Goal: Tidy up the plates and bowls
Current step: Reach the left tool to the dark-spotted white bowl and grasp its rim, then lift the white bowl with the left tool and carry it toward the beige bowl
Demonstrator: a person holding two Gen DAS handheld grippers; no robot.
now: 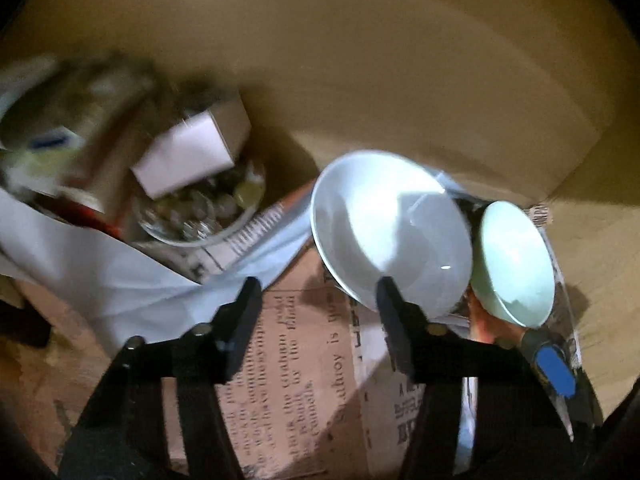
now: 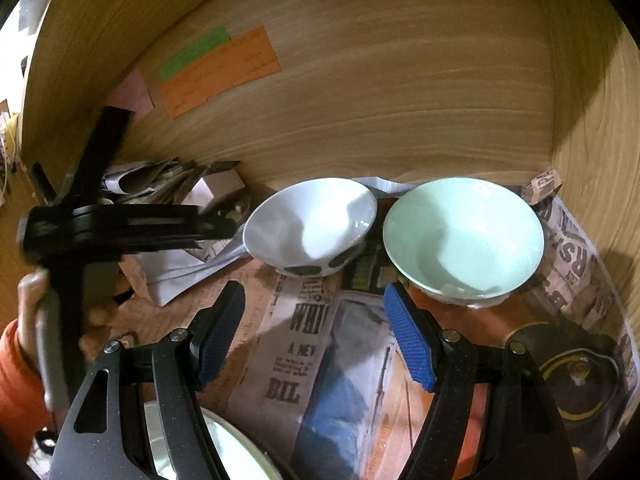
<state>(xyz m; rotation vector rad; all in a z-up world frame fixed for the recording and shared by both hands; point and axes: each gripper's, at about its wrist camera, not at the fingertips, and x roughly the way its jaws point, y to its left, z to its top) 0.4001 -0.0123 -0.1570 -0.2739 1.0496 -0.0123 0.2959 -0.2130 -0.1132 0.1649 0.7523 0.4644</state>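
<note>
Two bowls sit side by side on newspaper (image 2: pixel 304 344) lining a wooden cabinet shelf (image 2: pixel 400 112), close to its back wall. The white bowl (image 2: pixel 312 224) stands on the left and the pale green bowl (image 2: pixel 464 236) on the right, their rims near each other but apart. Both stand mouth-up; being round, neither has a long axis to speak of. In the right wrist view the white bowl appears tipped a little toward the left.

The right tongs (image 2: pixel 316 336) are spread wide and hold nothing, hovering over the newspaper just in front of the bowls; the right-hand blue pad (image 2: pixel 412 344) lies close under the green bowl's near rim, and contact cannot be judged. The left tongs (image 1: pixel 320 320) are likewise spread wide and empty above the newspaper, with the right-hand finger overlapping the near rim of the white bowl (image 1: pixel 392 228) in the picture; whether it touches is unclear. The green bowl (image 1: pixel 516 264) sits just to the right.

At far left a glass bowl (image 1: pixel 200 208) of small items, a white box (image 1: pixel 192 152) resting on it and other clutter are heavily blurred. A plate rim (image 2: pixel 224 448) is cut off at the lower edge, behind the right tongs. Coloured paper slips (image 2: pixel 216 68) are stuck on the back wall.
</note>
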